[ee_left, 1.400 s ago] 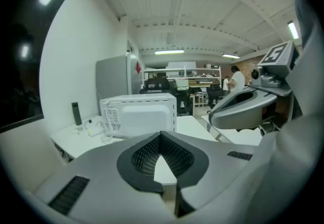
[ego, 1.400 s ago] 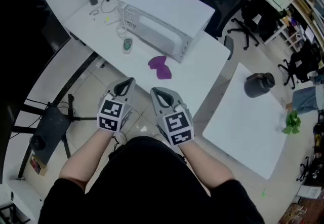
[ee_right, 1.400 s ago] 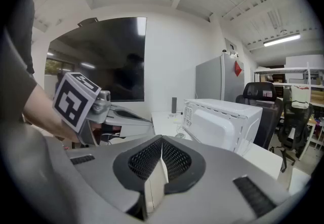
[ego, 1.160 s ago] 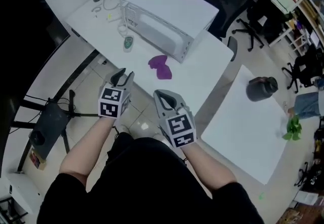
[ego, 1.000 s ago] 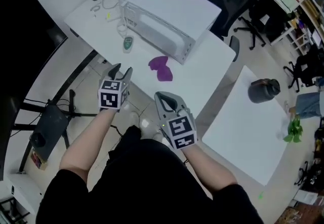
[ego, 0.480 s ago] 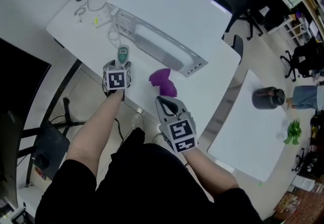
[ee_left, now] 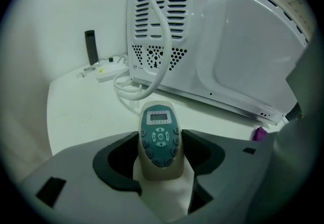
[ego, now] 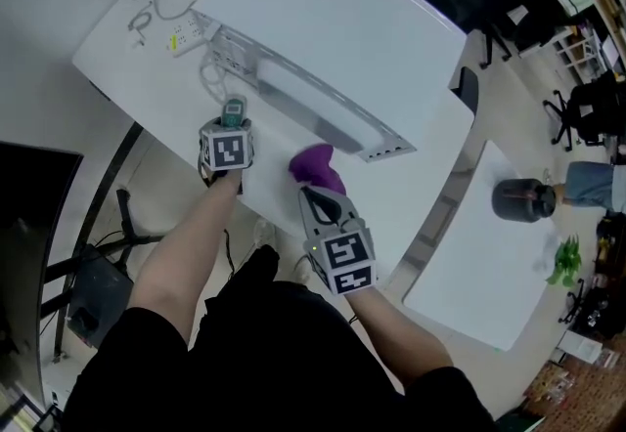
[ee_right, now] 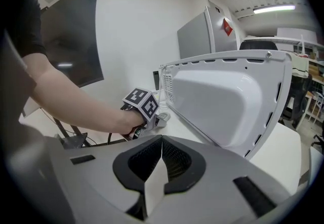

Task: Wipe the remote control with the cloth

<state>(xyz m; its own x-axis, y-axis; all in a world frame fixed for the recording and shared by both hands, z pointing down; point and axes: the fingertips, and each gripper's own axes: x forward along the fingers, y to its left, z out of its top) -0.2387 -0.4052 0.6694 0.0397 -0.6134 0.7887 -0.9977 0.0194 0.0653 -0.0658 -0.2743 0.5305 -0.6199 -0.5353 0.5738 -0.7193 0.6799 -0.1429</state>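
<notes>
A person's left gripper (ee_left: 161,140) straddles the teal-faced remote control (ego: 233,111), which lies flat on the white table (ego: 132,64) just off the vented rear corner of a white appliance (ego: 333,20), beside that appliance's looped cable (ee_left: 158,40). The gripper's jaws have just been opening wide and then easing slightly inward, and the remote sits between them. They stand apart, one along each long side, and no clamp on the remote shows yet; whether the pads already brush its edges cannot be told.

The coming move turns on the remote's long axis. It runs in line with the way the left gripper points, with the display end away from the gripper and toward the appliance and the button end nearest the jaws' throat. A straight squeeze would therefore take it across its narrow width.

The purple cloth (ego: 315,162) lies crumpled against the lower edge of the appliance's long side, farther along that side from the rear corner and clear of the remote. It sits just ahead of the right gripper (ego: 317,195), between that gripper's tips and the appliance. The right gripper's jaws are pressed together with nothing in them, so they would have to part before they could take the cloth.

The left hand is the nearer to the remote and the right hand the nearer to the cloth.

Counted: one remote control, one cloth, two grippers, one appliance, one cable.
</notes>
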